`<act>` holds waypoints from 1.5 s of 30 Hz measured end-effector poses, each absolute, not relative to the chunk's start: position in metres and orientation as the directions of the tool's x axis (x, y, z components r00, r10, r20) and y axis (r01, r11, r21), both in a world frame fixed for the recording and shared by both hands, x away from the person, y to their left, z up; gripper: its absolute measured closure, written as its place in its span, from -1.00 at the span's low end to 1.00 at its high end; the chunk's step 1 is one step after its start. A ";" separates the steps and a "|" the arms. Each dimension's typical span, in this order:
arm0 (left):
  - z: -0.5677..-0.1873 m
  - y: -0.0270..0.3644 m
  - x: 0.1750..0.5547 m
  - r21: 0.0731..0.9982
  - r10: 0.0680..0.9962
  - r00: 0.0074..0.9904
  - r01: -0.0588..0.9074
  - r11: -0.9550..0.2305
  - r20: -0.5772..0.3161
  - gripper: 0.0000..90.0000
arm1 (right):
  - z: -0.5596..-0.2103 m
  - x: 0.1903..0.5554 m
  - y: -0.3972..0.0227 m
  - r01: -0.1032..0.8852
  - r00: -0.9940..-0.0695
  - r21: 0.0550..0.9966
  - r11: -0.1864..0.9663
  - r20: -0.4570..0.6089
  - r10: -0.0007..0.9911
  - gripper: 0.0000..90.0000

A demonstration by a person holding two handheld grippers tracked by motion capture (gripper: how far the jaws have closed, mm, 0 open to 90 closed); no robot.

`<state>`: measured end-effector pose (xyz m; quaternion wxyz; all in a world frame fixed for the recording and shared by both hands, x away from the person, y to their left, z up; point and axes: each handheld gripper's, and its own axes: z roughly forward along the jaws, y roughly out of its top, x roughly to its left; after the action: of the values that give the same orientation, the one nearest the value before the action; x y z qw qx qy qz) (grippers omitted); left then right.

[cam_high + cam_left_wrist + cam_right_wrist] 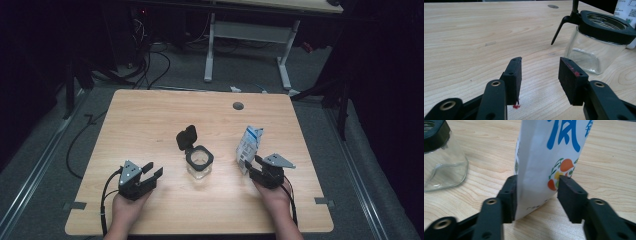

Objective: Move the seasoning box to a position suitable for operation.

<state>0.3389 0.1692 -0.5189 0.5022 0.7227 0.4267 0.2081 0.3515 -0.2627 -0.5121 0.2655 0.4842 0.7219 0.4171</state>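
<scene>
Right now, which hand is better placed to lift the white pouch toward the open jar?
Right. The right gripper already straddles the white pouch, pads at its sides. The left gripper holds nothing, short of the jar.

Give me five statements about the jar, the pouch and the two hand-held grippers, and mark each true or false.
1. The glass jar stands on the table with its black hinged lid flipped open. True.
2. The right hand-held gripper has the white pouch between its jaws. True.
3. The left hand-held gripper grips the jar. False: its jaws stand open over bare wood, with the jar apart from them.
4. The pouch lies flat on the table. False: it stands upright.
5. The pouch sits between the jar and the left hand-held gripper. False: in the high view it stands on the jar's far side, by the right hand-held gripper.
</scene>
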 end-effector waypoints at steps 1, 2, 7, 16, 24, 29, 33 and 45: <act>-0.519 0.169 0.339 0.904 0.826 0.549 0.408 -0.131 -0.128 0.20 | -0.512 0.352 -0.263 0.478 -0.390 0.859 0.183 0.021 0.921 0.21; -0.519 0.170 0.339 0.904 0.826 0.548 0.408 -0.130 -0.129 0.19 | -0.512 0.351 -0.263 0.471 -0.396 0.861 0.193 0.011 0.918 0.32; -0.520 0.170 0.340 0.902 0.825 0.549 0.410 -0.132 -0.129 0.20 | -0.510 0.350 -0.266 0.464 -0.406 0.862 0.203 0.003 0.914 0.53; -0.520 0.171 0.340 0.902 0.826 0.548 0.412 -0.128 -0.133 0.19 | -0.507 0.347 -0.270 0.437 -0.419 0.869 0.234 -0.034 0.907 0.98; -0.520 0.171 0.340 0.903 0.827 0.546 0.411 -0.126 -0.134 0.19 | -0.506 0.348 -0.274 0.434 -0.419 0.877 0.207 -0.007 0.908 0.76; -0.519 0.171 0.340 0.903 0.828 0.544 0.412 -0.125 -0.134 0.20 | -0.504 0.353 -0.273 0.441 -0.405 0.878 0.188 0.008 0.914 0.38; -0.520 0.172 0.340 0.903 0.831 0.540 0.413 -0.119 -0.137 0.20 | -0.500 0.361 -0.270 0.430 -0.404 0.888 0.162 0.029 0.914 0.20; -0.517 0.175 0.338 0.903 0.814 0.565 0.409 -0.134 -0.135 0.16 | -0.499 0.372 -0.266 0.443 -0.390 0.884 0.152 0.038 0.920 0.29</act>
<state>0.3384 0.1748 -0.5174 0.5057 0.7257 0.4212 0.2004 0.3719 -0.2660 -0.4986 0.2716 0.4807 0.7086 0.4394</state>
